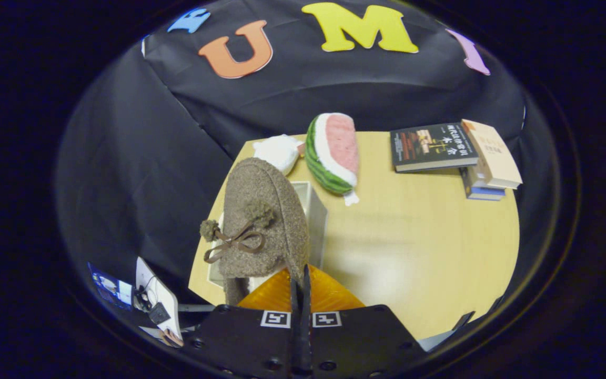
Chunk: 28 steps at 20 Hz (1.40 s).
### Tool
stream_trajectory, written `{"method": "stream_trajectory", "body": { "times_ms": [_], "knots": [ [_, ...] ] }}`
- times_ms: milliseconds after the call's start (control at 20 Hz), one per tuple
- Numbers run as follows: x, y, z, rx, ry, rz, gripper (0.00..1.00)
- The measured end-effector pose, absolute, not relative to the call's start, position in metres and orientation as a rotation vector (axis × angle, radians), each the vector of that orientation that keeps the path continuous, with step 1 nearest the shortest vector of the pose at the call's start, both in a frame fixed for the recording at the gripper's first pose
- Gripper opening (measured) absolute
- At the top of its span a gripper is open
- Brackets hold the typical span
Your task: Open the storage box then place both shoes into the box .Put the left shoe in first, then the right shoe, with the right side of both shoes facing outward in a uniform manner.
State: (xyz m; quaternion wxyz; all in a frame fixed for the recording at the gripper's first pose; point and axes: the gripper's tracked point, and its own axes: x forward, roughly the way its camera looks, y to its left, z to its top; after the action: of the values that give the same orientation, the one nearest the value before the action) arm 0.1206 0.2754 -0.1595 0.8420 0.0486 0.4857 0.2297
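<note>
Tool (300, 287) has its two fingers pressed close together, pinching the rear edge of a brown fuzzy shoe (263, 221) w/ almost no gap left between them. Shoe hangs upright in the grip, toe pointing away from the fingers, its bow and two pom-poms (234, 231) facing the camera. Looks like a slipper-type shoe, coarse woolly fabric.

Storage box (316, 216) sits on the desk (418, 247) directly behind and below the shoe; it's pale/whitish w/ an open top, mostly hidden by the shoe, only its right wall and a bit of the near left corner visible. Can't tell what's inside. Just ahead of the fingers, an orange ribbed translucent panel (329, 295) fans out on both sides of the fingertips; can't tell whether it's the box lid.

Beyond the box: a white plush item (278, 151) at the desk's far edge, and beside it a watermelon-slice plush (333, 152). Well apart, at the far right corner of the desk, a stack of books (458, 152), the dark-covered one lying next to a tan one on top.
</note>
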Motion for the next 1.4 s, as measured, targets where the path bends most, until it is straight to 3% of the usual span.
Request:
{"method": "stream_trajectory", "body": {
  "times_ms": [450,950,1250,1400],
  "knots": [
    [0.147,0.320,-0.254,0.081,1.107,0.239,0.01],
    [0.161,0.342,-0.305,-0.065,1.191,0.054,0.01],
    [0.162,0.345,-0.317,-0.107,1.212,0.045,0.02],
    [0.161,0.349,-0.314,-0.080,1.213,0.067,0.08]
  ]
}}
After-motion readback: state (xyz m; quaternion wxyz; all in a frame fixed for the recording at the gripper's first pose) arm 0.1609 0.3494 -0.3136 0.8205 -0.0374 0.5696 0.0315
